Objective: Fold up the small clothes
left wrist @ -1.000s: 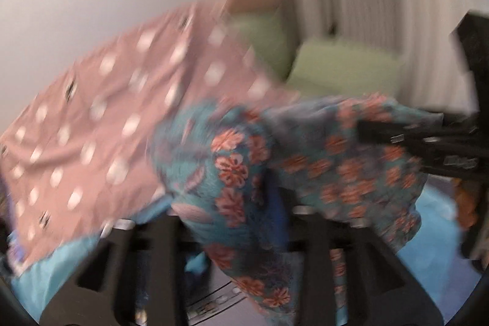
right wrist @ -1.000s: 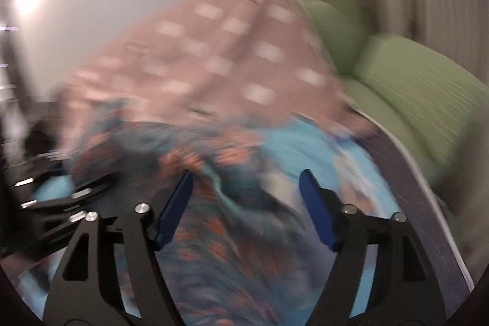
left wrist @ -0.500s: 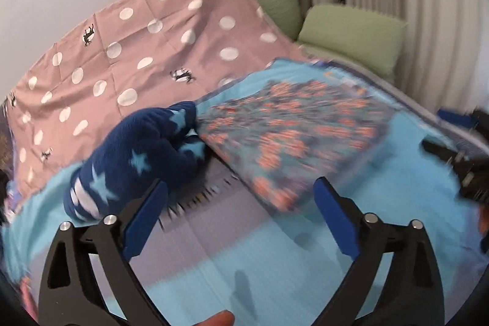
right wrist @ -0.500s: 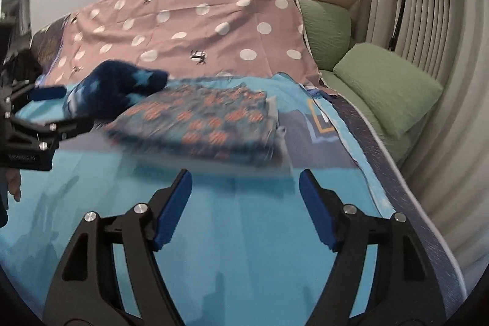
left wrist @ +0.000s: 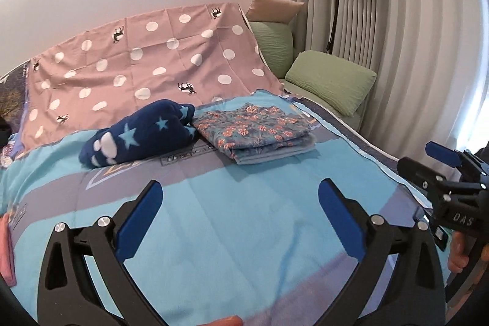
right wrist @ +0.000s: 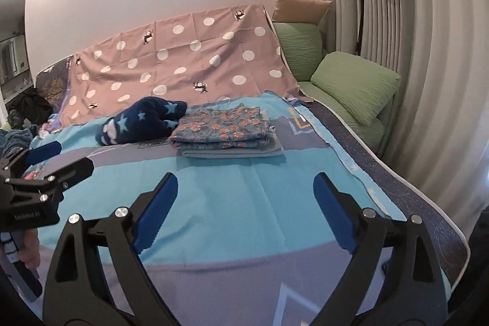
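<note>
Folded floral garment [left wrist: 255,132] lies on the blue bed cover [left wrist: 232,222], toward the cover's far edge and nearer its right side. Layers stacked square, a plain grey piece showing at the bottom of the stack. Reads as a finished fold set back out of the working area.

Navy star-print fleece [left wrist: 140,136] sits just left of it, touching or nearly so at the near corner; bundled, not flat. Judged to be the next item, or an earlier rolled one; cannot tell which.

Left gripper [left wrist: 240,219]: jaws have just been opening and now stand wide apart, nothing between them, only bare cover beneath. Right gripper [right wrist: 244,210]: the same, jaws just opened wider, empty. Each shows at the edge of the other's view, left and right of the cleared middle, both well short of the stack. Judged: garment released, hands drawn toward the near edge between items.

Room to move: near half of the cover is bare and flat, good for spreading the next piece. A pink edge of cloth [left wrist: 7,249] shows at the cover's left margin. Right edge of the cover drops onto the dark mattress border [right wrist: 406,191], with green pillows [right wrist: 356,84] beyond it; little slack on that side. Polka-dot sheet [left wrist: 143,72] rises behind the stack, closing off the far edge. Dark clothing heap [right wrist: 29,107] off the far-left corner, possibly the supply pile.
</note>
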Tool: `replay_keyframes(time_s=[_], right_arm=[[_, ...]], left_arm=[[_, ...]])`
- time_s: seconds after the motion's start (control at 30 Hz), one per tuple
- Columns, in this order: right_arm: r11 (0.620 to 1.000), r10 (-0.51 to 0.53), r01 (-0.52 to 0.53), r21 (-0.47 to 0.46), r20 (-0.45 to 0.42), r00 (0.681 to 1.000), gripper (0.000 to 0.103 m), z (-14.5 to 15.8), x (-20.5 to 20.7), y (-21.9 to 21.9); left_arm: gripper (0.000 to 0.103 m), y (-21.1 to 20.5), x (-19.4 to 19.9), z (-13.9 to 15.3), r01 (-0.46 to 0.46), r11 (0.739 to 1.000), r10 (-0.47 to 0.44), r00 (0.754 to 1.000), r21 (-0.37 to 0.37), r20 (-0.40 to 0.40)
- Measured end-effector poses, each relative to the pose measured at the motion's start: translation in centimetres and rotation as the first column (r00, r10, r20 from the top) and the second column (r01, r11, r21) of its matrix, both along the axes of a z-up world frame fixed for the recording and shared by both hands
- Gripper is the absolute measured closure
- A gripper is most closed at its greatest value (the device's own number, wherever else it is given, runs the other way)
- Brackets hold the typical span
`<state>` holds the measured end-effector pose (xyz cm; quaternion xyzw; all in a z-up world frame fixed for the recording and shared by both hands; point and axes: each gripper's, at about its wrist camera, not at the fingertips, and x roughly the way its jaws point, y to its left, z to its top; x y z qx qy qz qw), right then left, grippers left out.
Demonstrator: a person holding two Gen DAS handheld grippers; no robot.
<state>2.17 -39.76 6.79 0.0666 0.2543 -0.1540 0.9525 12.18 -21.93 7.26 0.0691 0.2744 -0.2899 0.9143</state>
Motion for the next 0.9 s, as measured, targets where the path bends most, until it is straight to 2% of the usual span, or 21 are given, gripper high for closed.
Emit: replay_keyframes(time_s=[0.2,0.43,0.6,0.9], right_arm=[[1.000,0.011,-0.011,-0.004,0.015,1.000,0.009,1.2,-3.7,2.4],[1.000,0.007,-0.007,-0.011,0.018,1.000,0.009,1.8,-6.9,4.1],[1.000,-0.006,0.006,-0.014,0.020,1.000,0.008,1.9,-8.5,4.6],[0.999,-0.033,0.033,-0.025,0.010,0.999,0.008,2.0,-9.8,4.5]], left_arm=[[0.001,2.4,-4.2,0.7,0.000,1.000,-0.001,1.000,-0.024,-0.014],[0.001,4.0,-8.0,1.1,-0.017,1.000,0.017,1.000,0.004,0.020],[0.001,5.0,-9.9,1.1,-0.014,1.000,0.014,1.000,0.002,0.013],[0.001,5.7,-12.5,1.7,-0.012,1.000,0.011,0.998,0.019,0.058]])
